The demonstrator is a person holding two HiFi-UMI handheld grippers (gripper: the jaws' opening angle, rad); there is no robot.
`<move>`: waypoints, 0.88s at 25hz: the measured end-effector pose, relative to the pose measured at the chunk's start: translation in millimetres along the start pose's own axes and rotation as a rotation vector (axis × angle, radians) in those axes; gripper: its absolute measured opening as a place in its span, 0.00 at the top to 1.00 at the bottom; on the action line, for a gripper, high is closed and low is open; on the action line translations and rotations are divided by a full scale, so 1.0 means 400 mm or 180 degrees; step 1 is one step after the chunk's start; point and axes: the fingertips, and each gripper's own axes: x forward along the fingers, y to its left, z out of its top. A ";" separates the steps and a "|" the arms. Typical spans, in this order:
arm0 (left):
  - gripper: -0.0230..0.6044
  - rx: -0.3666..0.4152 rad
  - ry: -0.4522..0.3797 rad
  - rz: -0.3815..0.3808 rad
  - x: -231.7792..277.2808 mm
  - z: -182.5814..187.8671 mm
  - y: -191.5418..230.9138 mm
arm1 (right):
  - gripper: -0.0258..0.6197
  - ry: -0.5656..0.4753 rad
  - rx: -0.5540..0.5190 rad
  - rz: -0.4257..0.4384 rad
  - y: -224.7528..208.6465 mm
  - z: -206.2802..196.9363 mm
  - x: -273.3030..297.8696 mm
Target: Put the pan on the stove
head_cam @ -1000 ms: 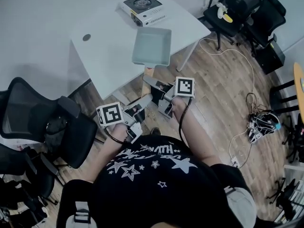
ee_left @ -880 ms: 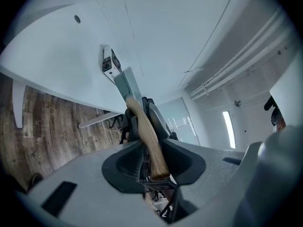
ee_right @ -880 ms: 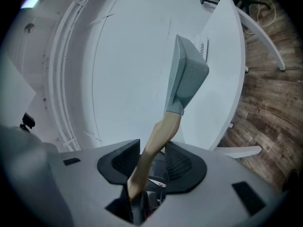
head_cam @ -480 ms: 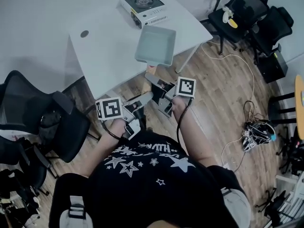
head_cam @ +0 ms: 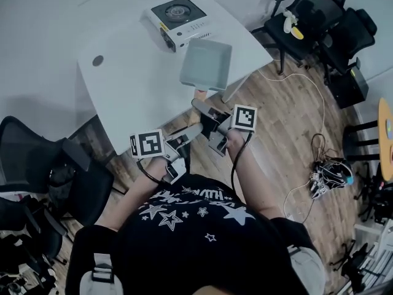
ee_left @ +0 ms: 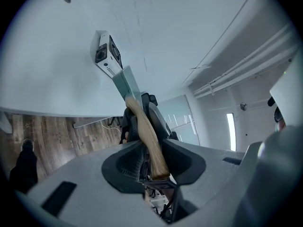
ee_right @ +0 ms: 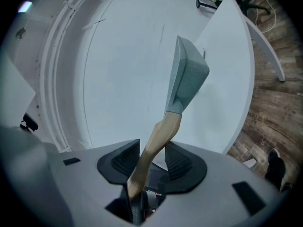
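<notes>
- Right now the step in hand is, by my reading, the carry. The pan [head_cam: 206, 64] is gripped by its wooden handle [head_cam: 199, 94] and held out over the near right part of the white tabletop [head_cam: 123, 78], and it is not yet on the stove [head_cam: 178, 18].
- The left gripper [head_cam: 194, 130] has its jaws closed partway on the butt end of the handle. In the left gripper view the wood ends right between the left gripper's pads [ee_left: 135, 162].
- The right gripper [head_cam: 205, 108] clamps the same handle a little nearer the pan, its jaws also only partly closed because the wood fills the gap. In the right gripper view the handle [ee_right: 150, 151] runs up from between the pads to the pan [ee_right: 188, 74].
- The pan is square, grey-green and shallow, and it sits straight ahead of both pairs of jaws at the far end of the handle. Whether its base touches the tabletop I cannot tell.
- The stove, a white single-burner unit with a dark top, stands further back on the tabletop, beyond the pan and to its left in the head view. It is near the pan but apart from it.
- The next move, as I judge it, calls for pushing the pan forward and leftward with both grips kept firm. Once its base is centred over the burner it can be lowered level.
- The long handle gives leverage, so a slack grip could let the pan tip.
</notes>
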 end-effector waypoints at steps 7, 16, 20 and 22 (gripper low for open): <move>0.78 0.0068 0.0032 -0.0066 0.052 0.105 0.024 | 0.71 -0.0039 -0.0063 0.0001 -0.021 0.105 0.057; 0.78 0.0054 -0.0044 -0.0131 0.073 0.198 0.032 | 0.71 0.0072 -0.0140 -0.0035 -0.021 0.176 0.124; 0.78 0.0047 -0.0109 -0.0155 0.087 0.284 0.046 | 0.71 0.0101 -0.0144 -0.0031 -0.027 0.236 0.189; 0.78 0.0027 -0.0122 -0.0177 0.101 0.358 0.064 | 0.71 0.0094 -0.0143 -0.0043 -0.040 0.290 0.243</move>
